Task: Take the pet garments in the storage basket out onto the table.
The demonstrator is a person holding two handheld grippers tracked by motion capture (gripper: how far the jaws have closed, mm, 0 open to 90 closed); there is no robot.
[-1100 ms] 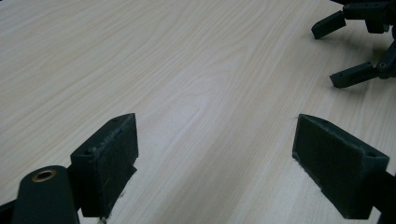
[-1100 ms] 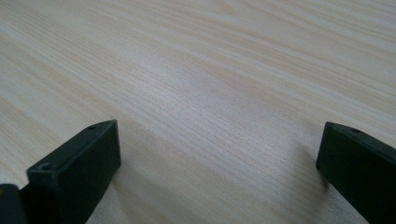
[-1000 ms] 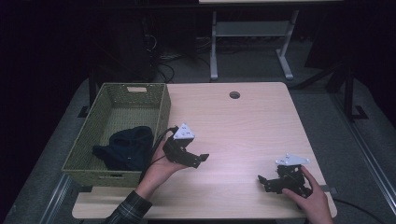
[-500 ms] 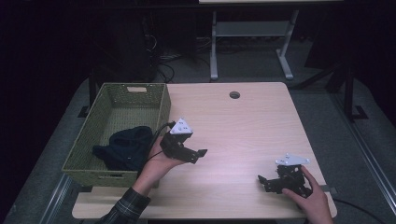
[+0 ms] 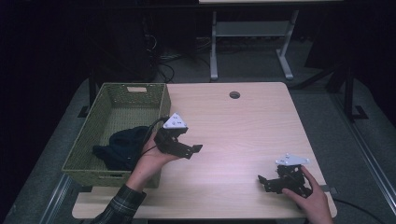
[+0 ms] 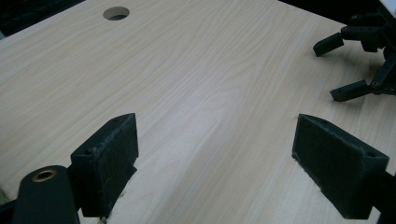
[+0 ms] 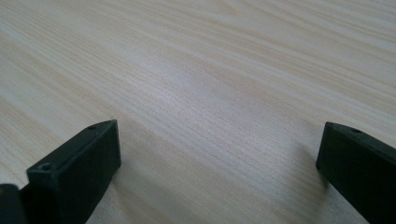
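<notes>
Light wooden table (image 5: 243, 126) with round cable hole (image 5: 234, 94), green woven basket (image 5: 116, 105) on its left edge

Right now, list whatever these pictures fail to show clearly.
- High view: the dark crumpled cloth in the green woven basket; too dark to identify, and the left gripper with its hand covers its right edge.
- High view: the room beyond the pale wooden table is lost in darkness.

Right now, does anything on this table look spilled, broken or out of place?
Nothing stands out. The wooden table is clean, with no spill or damage. The green basket sits straight at its left edge with a dark cloth bunched inside. Both tools, left and right, are open and hold nothing.
</notes>
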